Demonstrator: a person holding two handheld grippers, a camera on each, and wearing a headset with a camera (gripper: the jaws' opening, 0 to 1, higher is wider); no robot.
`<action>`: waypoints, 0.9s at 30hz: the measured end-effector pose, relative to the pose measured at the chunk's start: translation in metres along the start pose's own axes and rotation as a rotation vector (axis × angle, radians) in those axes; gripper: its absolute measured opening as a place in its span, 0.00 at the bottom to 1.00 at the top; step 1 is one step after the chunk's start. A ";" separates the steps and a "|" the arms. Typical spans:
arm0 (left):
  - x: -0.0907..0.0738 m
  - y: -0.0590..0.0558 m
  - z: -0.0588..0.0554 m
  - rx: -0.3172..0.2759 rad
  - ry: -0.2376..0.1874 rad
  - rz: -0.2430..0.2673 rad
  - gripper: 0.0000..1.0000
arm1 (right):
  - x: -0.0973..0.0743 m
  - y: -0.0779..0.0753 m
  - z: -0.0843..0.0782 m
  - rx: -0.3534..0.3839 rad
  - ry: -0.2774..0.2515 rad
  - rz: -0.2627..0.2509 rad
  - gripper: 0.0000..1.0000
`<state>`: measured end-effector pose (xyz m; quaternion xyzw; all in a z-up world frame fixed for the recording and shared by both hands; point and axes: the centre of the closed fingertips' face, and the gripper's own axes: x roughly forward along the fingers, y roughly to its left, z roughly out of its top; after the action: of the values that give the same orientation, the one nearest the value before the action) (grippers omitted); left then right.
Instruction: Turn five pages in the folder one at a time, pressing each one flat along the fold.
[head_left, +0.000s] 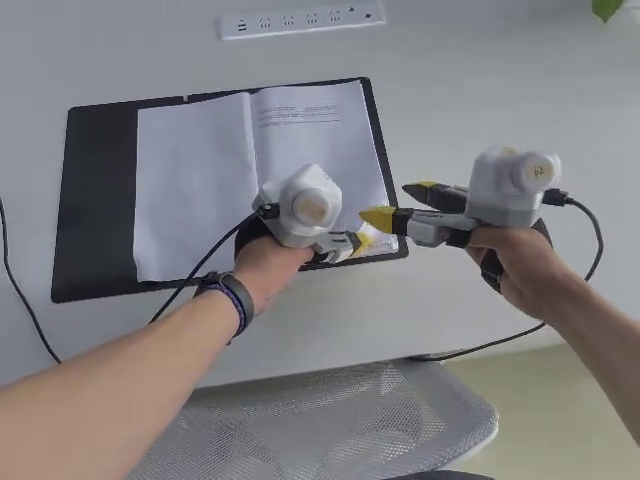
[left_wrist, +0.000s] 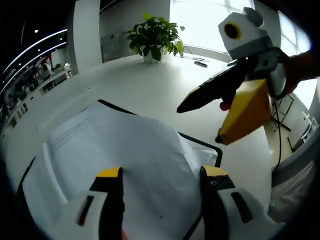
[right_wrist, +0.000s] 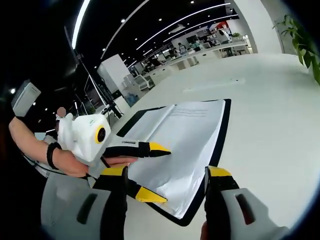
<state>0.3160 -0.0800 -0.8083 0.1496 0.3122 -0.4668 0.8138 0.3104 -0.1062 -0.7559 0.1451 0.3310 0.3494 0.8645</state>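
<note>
I can read nothing here. The right-hand page (head_left: 325, 150) of the folder (head_left: 95, 200) carries a few printed lines (head_left: 298, 113) near its top edge, too small and blurred to make out.

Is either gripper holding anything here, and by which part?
Nothing is held. The left gripper is open at the near corner of the right page; the right gripper is open beside the folder.
</note>
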 end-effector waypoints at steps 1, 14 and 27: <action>0.000 0.000 0.000 0.000 0.000 0.000 0.62 | 0.002 -0.001 0.001 0.018 -0.009 0.004 0.60; -0.001 0.000 0.000 -0.002 0.000 0.001 0.62 | 0.021 0.010 0.005 0.089 -0.010 0.056 0.52; -0.001 0.001 0.000 -0.009 -0.003 0.003 0.62 | 0.018 0.006 0.011 0.123 -0.038 0.058 0.39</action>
<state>0.3168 -0.0788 -0.8077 0.1459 0.3129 -0.4644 0.8156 0.3243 -0.0894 -0.7536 0.2138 0.3312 0.3504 0.8496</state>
